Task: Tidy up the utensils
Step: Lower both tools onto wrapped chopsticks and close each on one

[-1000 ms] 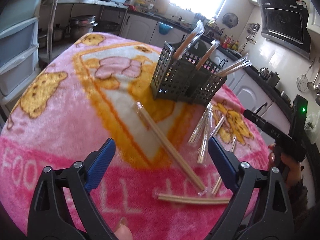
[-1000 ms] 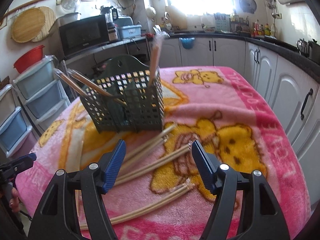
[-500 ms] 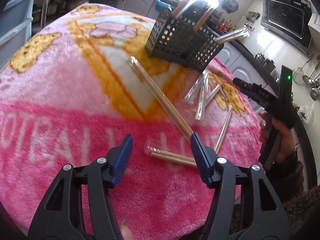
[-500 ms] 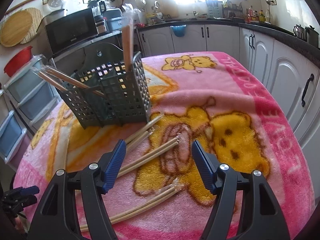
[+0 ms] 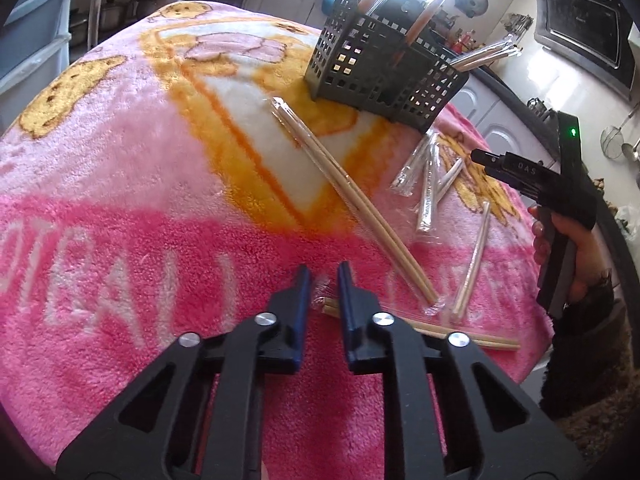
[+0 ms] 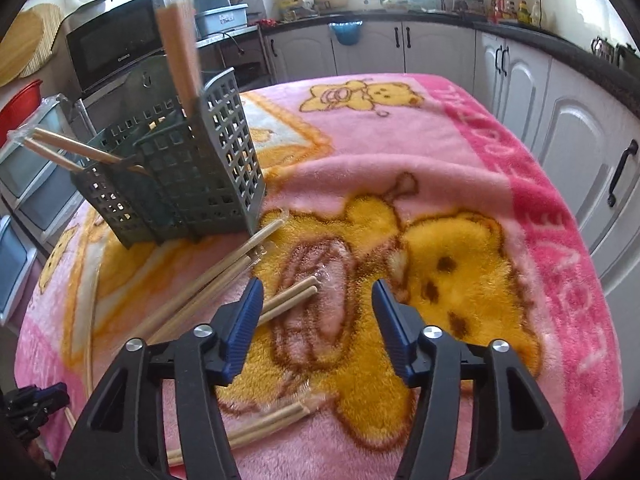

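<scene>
Several wrapped pairs of wooden chopsticks lie on a pink blanket (image 5: pixel 120 184). My left gripper (image 5: pixel 323 276) is closing, and its pads pinch the end of the nearest wrapped pair (image 5: pixel 460 334), which lies crosswise at the blanket's front edge. A longer pair (image 5: pixel 344 196) lies just beyond. My right gripper (image 6: pixel 318 286) hangs low over another pair (image 6: pixel 290 300), whose tip pokes past the left finger into the gap. Its jaws are closing, with the pads clear of the sticks. A dark slotted basket (image 6: pixel 180 176) behind holds several upright pairs.
More wrapped pairs (image 5: pixel 428 184) lie scattered near the basket (image 5: pixel 384 76). A hand (image 5: pixel 560 248) holds the right gripper at the table's right edge. White cabinets (image 6: pixel 580 152), a microwave (image 6: pixel 112 52) and plastic drawers (image 5: pixel 32 32) surround the table.
My left gripper dropped toward the nearest pair and its jaws went from wide to pinched on its end. My right gripper moved down and closer to the chopsticks, with its jaws narrowing.
</scene>
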